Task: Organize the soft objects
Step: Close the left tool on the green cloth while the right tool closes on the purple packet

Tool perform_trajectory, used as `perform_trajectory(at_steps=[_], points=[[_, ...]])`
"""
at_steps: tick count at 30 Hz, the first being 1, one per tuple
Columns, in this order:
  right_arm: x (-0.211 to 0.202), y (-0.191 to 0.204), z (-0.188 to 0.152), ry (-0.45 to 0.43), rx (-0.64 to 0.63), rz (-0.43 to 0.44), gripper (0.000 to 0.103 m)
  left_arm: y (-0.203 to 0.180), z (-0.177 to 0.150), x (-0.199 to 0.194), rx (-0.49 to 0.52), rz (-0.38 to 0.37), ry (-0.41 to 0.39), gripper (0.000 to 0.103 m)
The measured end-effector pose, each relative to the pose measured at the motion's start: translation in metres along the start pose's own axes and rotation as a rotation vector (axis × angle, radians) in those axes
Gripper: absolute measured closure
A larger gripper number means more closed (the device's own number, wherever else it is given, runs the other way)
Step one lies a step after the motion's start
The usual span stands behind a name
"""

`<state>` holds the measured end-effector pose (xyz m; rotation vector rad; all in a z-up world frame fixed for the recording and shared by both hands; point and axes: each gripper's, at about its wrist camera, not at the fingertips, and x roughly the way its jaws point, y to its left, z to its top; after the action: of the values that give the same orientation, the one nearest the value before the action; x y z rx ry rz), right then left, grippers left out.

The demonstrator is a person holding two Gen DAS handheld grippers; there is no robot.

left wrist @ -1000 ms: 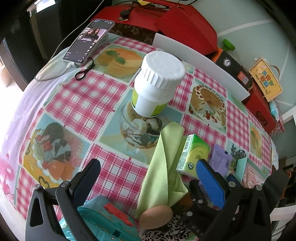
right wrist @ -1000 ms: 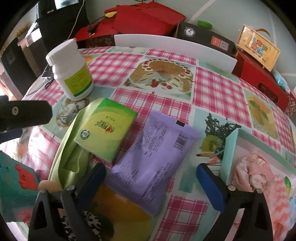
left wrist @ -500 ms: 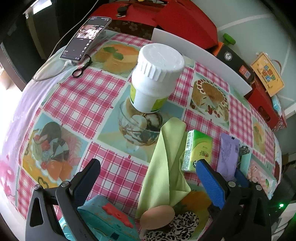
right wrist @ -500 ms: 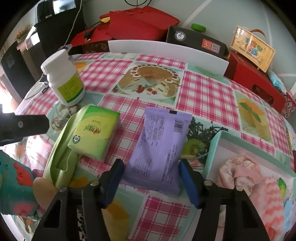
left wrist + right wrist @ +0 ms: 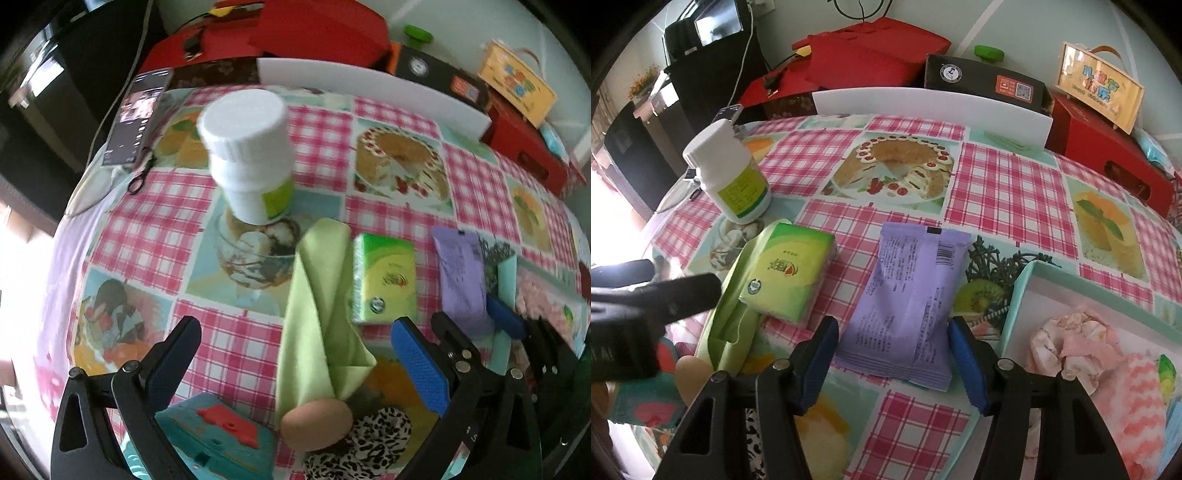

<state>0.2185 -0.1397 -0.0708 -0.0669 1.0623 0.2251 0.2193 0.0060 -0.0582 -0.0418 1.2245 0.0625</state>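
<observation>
The purple packet (image 5: 908, 306) lies flat on the checked cloth (image 5: 1008, 192), its near end between the pads of the right gripper (image 5: 892, 363), which have closed in to its two side edges; I take that for a light pinch on slippery film, and if the lift comes fast the packet could slide out or fold and drop short of the tray (image 5: 1021, 291). Going left to right: the left gripper (image 5: 295, 362) hangs wide open with nothing in it, above the green cloth (image 5: 317, 295), with an egg (image 5: 316, 424) just below and a teal box (image 5: 218, 443) at its left finger; a careless dip there might knock the egg. Behind stands the white bottle (image 5: 729, 173), tall and easy to tip if an arm swings past. The green tissue pack (image 5: 788, 273) rests on the green cloth, just left of the packet, near enough to get nudged. To the right, the tray's near wall stands between packet and the pink cloths (image 5: 1082, 339) already inside, so the packet must clear that rim, or it will catch.
</observation>
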Motion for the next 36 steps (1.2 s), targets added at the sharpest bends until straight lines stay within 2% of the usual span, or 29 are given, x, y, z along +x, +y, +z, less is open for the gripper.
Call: perform_trajectory(at_steps=[4,6,8,13,17,28,31,34,36], points=[[0.000,-0.001,-0.001,-0.001,-0.002,0.009,0.038,-0.011,-0.003,0.006,0.026,0.016,0.018,0.003],[-0.001,-0.002,-0.001,-0.002,-0.001,0.015,0.038,-0.016,-0.006,0.010,0.042,0.010,0.032,0.015],[0.000,-0.001,-0.001,0.001,-0.013,0.010,0.038,-0.017,-0.007,0.013,0.037,-0.015,0.047,0.021],[0.001,0.004,-0.003,0.007,-0.053,-0.011,0.038,-0.016,-0.010,0.019,0.023,-0.012,0.058,0.025],[0.000,0.003,-0.004,0.010,-0.072,-0.002,0.038,-0.013,-0.013,0.022,0.015,0.004,0.060,0.035],[-0.002,0.000,-0.006,0.024,-0.113,-0.016,0.038,-0.013,-0.016,0.041,0.039,-0.011,0.077,0.037],[-0.002,0.001,-0.006,0.024,-0.118,-0.017,0.038,-0.012,-0.015,0.044,0.041,-0.021,0.075,0.041],[-0.002,0.001,-0.007,0.025,-0.121,-0.021,0.038,-0.012,-0.016,0.045,0.045,-0.024,0.067,0.049],[-0.003,0.002,-0.007,0.025,-0.123,-0.023,0.038,-0.015,-0.015,0.044,0.050,-0.029,0.061,0.058]])
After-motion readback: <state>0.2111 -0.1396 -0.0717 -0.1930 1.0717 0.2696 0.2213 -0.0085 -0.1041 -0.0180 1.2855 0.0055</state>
